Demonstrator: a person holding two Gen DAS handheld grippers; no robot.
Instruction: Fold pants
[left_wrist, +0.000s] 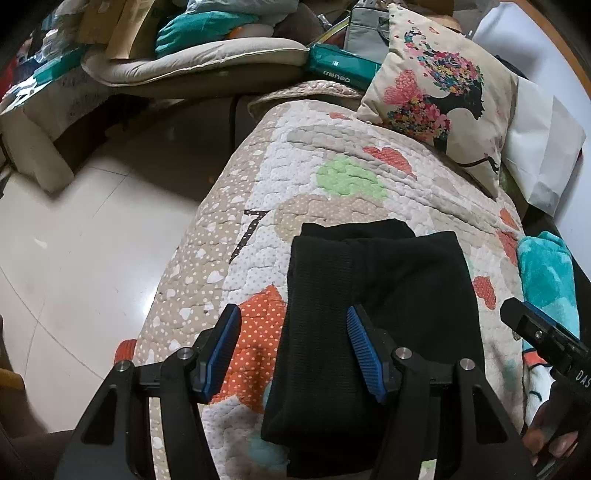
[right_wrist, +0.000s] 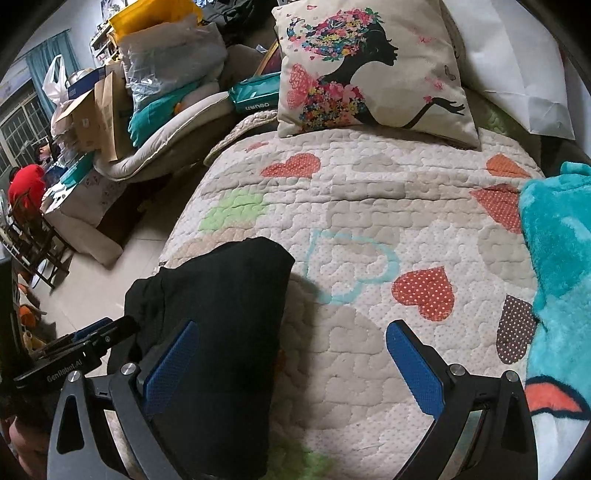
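Note:
The black pants (left_wrist: 373, 317) lie folded into a compact bundle on the quilted heart-print bed cover (left_wrist: 332, 177). They also show in the right wrist view (right_wrist: 218, 321) at the lower left. My left gripper (left_wrist: 291, 325) is open and empty, above the bundle's left edge. One blue pad (left_wrist: 364, 350) is over the pants, the other pad (left_wrist: 221, 350) over the quilt. My right gripper (right_wrist: 291, 362) is open and empty, just right of the bundle, over the quilt (right_wrist: 369, 206). The right gripper shows in the left wrist view (left_wrist: 543, 332), the left gripper in the right wrist view (right_wrist: 92, 339).
A floral cushion (right_wrist: 373, 70) leans at the head of the bed with a white paper bag (right_wrist: 517, 74) beside it. A teal plush blanket (right_wrist: 554, 277) lies along the right edge. The tiled floor (left_wrist: 92, 229) and a cluttered sofa (left_wrist: 192, 62) lie left.

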